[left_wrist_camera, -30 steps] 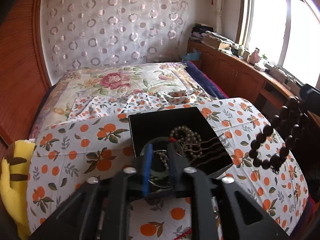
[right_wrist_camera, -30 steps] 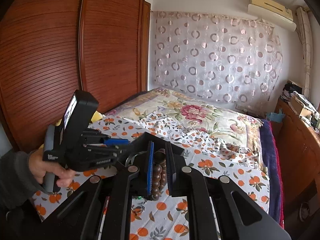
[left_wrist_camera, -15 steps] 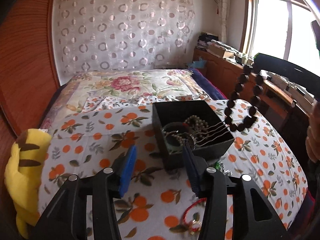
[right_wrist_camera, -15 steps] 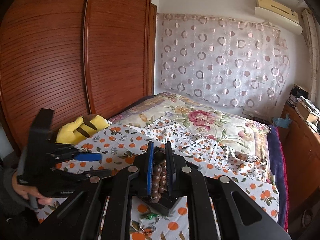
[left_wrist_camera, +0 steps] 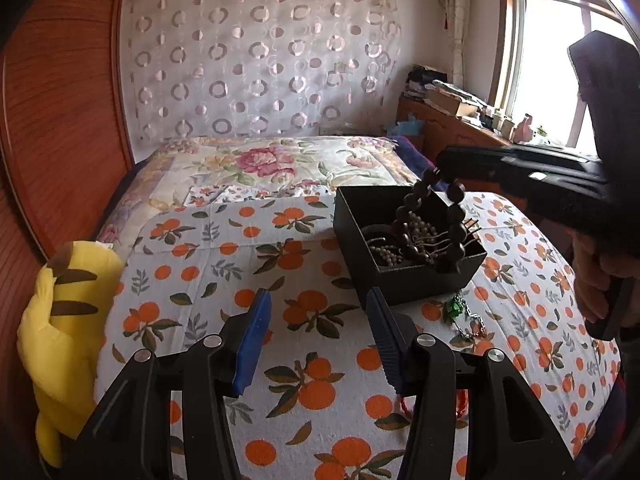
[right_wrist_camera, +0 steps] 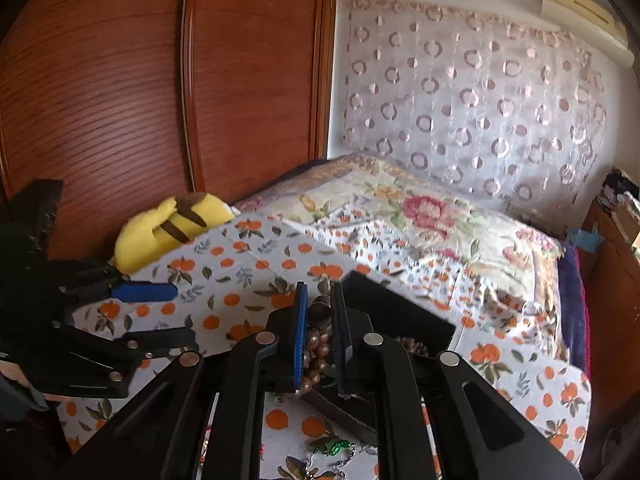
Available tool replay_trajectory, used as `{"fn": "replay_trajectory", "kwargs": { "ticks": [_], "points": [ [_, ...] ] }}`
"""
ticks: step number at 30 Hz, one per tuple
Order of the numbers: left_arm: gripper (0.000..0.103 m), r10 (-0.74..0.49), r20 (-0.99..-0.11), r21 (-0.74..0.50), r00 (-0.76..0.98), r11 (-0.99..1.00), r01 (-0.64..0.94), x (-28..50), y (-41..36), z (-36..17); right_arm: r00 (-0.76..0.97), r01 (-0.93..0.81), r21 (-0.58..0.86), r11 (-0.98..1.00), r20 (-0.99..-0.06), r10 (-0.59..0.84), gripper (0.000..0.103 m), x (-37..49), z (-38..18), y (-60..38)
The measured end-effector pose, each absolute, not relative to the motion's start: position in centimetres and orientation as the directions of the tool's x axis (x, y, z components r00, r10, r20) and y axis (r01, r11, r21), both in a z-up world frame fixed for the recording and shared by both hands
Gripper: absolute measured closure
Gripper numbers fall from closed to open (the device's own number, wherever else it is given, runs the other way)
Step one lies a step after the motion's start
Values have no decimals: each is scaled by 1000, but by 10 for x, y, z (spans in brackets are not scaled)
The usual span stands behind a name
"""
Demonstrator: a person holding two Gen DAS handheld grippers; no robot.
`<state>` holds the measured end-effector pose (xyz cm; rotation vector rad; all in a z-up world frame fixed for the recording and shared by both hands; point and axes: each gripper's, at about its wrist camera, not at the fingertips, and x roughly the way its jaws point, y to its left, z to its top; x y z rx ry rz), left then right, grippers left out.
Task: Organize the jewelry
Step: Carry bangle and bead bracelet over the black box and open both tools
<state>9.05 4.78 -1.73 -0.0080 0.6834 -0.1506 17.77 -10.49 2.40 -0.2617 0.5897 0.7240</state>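
Note:
A black jewelry box (left_wrist_camera: 352, 220) sits on the orange-print cloth and holds bead strings and thin chains. My right gripper (right_wrist_camera: 320, 312) is shut on a dark brown bead bracelet (left_wrist_camera: 452, 220) and holds it hanging over the box, its lower beads down inside; the bracelet (right_wrist_camera: 318, 314) shows between the blue pads. My left gripper (left_wrist_camera: 316, 308) is open and empty, low over the cloth in front of the box. A green-stone chain (left_wrist_camera: 460, 312) and a red bracelet (left_wrist_camera: 404, 404) lie on the cloth near the box.
A yellow plush toy (left_wrist_camera: 64, 320) lies at the cloth's left edge beside the wooden wardrobe (right_wrist_camera: 160, 100). A floral quilt (left_wrist_camera: 272, 164) covers the bed behind. A wooden sideboard (left_wrist_camera: 452, 132) stands under the window at the right.
My left gripper let go inside the box, opened, and pulled back to the left. My right gripper carried the dark bead bracelet over the box and lowered it in.

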Motion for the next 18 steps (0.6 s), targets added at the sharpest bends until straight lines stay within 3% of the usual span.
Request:
{"fn": "replay_trajectory", "kwargs": {
  "ticks": [4,18],
  "points": [
    [49,-146,-625,-46,767,988,150,86,42,-19,581,-679,2,734,-611,538,90,182,13,-109],
    [49,-159,-634,-36,757,984,177,82,28,-24,618,-630,-5,776,-608,499,90,208,13,-117]
  ]
}}
